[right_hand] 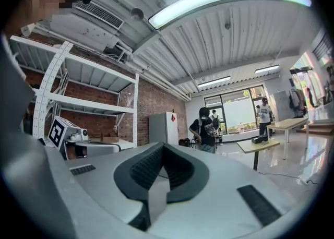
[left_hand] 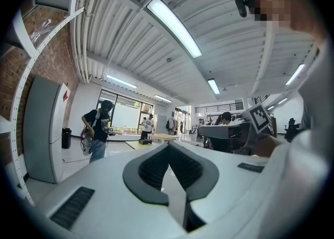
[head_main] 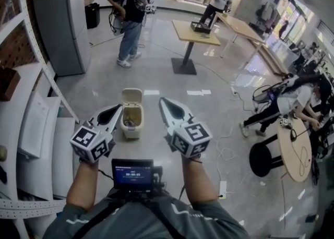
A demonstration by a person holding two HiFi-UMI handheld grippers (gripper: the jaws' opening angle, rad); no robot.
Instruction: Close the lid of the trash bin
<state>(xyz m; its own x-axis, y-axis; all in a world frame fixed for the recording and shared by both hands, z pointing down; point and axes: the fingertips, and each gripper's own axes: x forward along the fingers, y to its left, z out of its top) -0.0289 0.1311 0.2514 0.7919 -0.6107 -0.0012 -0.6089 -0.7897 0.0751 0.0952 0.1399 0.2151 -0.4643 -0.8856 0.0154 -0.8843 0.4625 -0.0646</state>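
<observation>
Nearest the camera, a small screen (head_main: 133, 173) sits at the person's chest, with both forearms reaching out past it. The left gripper (head_main: 119, 106) and right gripper (head_main: 162, 100) are held side by side. In each gripper view the fingers meet at their tips with nothing between them, so both are drawn together and empty. Both gripper views look level across the room and do not show the bin.

Beyond and below them the trash bin (head_main: 131, 124) stands on the floor (head_main: 209, 128), framed between the two grippers and nearer the left one. It is upright, its long axis vertical and its mouth facing up. The lid (head_main: 132, 95) is raised at the far edge, its inner face turned toward the person. Something lies inside, too small to name.

The closing looks not yet begun; this reads as the approach. The next move probably calls for lowering one gripper, getting behind the lid's top edge and tipping it forward and down onto the rim.

Farther off stand a pedestal table (head_main: 194, 32) and a standing person (head_main: 131, 16).
</observation>
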